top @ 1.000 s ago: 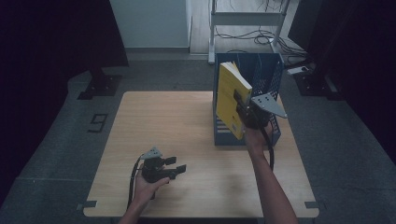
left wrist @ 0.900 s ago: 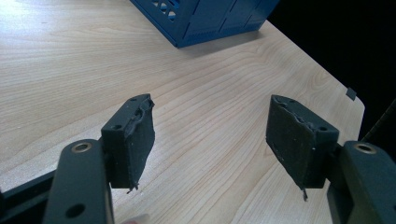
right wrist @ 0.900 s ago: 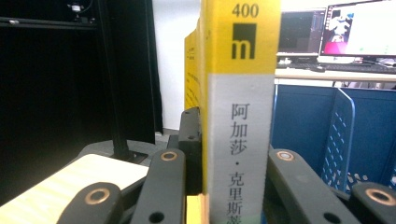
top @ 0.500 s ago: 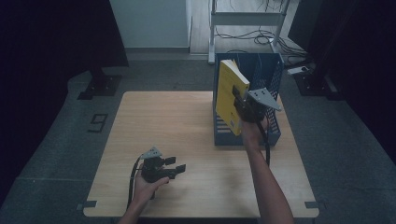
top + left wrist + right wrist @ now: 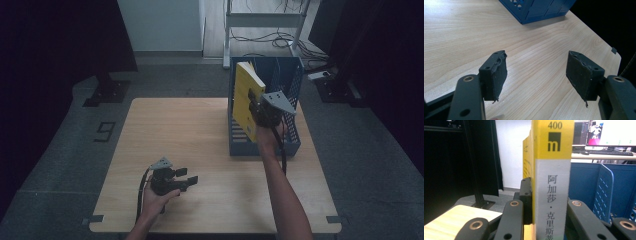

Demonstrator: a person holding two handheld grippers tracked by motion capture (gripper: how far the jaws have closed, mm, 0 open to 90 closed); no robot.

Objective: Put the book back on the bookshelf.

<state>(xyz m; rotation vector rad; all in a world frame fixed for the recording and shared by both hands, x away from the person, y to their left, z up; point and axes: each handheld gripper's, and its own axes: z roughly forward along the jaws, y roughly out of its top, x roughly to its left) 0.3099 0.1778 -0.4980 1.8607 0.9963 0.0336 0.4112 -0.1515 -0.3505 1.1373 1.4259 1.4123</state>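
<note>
Upright yellow book (image 5: 552, 195), spine vertical, right gripper (image 5: 263, 111) clamped, left gripper (image 5: 541, 75) fingers apart.

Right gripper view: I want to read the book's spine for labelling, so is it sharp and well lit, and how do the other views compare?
Right gripper view: the yellow book has a sharp, evenly lit, legible spine, while the monitor behind looks bright. High view: dim, with dark surroundings and the book's print too small to read. Left gripper view: glare whitens the wooden table at the top left.

Hidden / cut off
Book (image 5: 552, 182) spine text runs off bottom edge; its base hidden behind blue rack (image 5: 235, 132) wall.
</note>
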